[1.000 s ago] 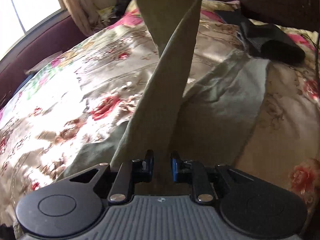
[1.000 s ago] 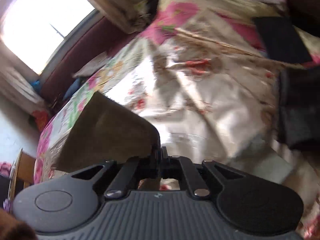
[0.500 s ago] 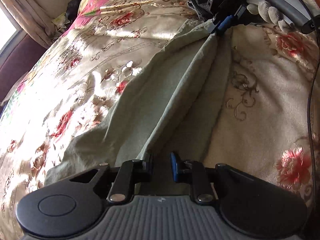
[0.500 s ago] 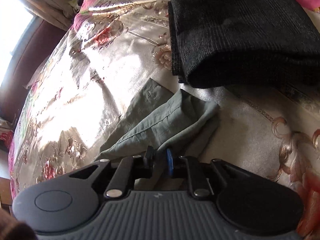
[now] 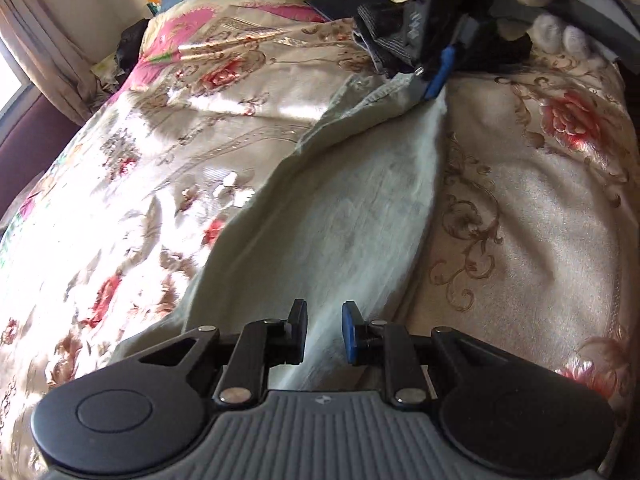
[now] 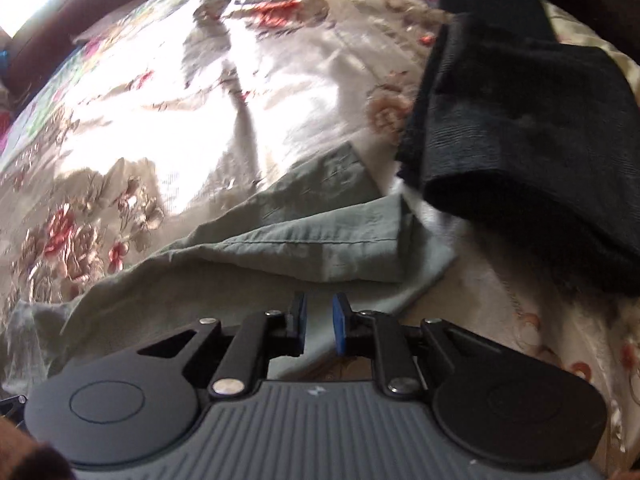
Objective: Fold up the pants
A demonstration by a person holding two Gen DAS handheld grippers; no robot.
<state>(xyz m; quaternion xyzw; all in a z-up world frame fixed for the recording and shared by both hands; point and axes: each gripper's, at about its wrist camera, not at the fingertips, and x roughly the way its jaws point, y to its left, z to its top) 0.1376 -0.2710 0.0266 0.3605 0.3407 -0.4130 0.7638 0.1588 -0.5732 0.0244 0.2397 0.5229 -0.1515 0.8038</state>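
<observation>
Grey-green pants (image 5: 340,216) lie folded lengthwise on a floral bedspread (image 5: 140,184). My left gripper (image 5: 324,328) is open a little, its jaws standing over the near end of the pants with a gap between them. My right gripper (image 6: 319,322) is open a little above the hem end of the pants (image 6: 304,240). In the left wrist view the right gripper (image 5: 434,76) sits at the far end of the pants, held by a gloved hand (image 5: 560,28).
A folded black garment (image 6: 520,152) lies just right of the pant hems, also seen in the left wrist view (image 5: 384,40). A curtain (image 5: 44,48) and window are at the far left. Bedspread extends left and right of the pants.
Both grippers lowered the lifted pants onto the bed. The right gripper, shut on the hem a second ago, has opened and let go. The pants now lie flat.
</observation>
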